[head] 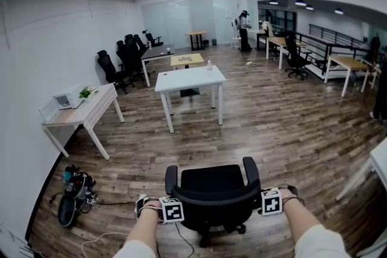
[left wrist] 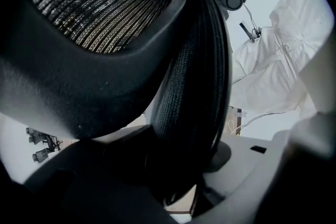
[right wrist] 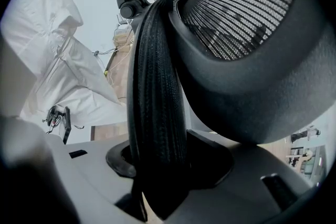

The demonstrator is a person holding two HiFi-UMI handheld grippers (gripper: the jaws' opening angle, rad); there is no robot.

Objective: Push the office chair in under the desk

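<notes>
Wood-plank floor [head: 284,124]: black mesh office chair [head: 213,189] stands near, well apart from the white four-legged desk [head: 189,78] beyond; left gripper [head: 168,207] and right gripper [head: 270,201] both clamp its backrest top, so the push looks barely begun.

Wood-plank floor [head: 272,124] seen throughout. Office chair [head: 211,187] stood on it at bottom centre. White surface [head: 189,78] set mid-room, small bottle [head: 209,65] carried on top. Wood-topped surface [head: 84,110] placed along left wall, white appliance [head: 65,98] and green plant [head: 87,92] carried. Black equipment bundle [head: 75,193] and cable [head: 115,202] laid on floor, lower left.
</notes>
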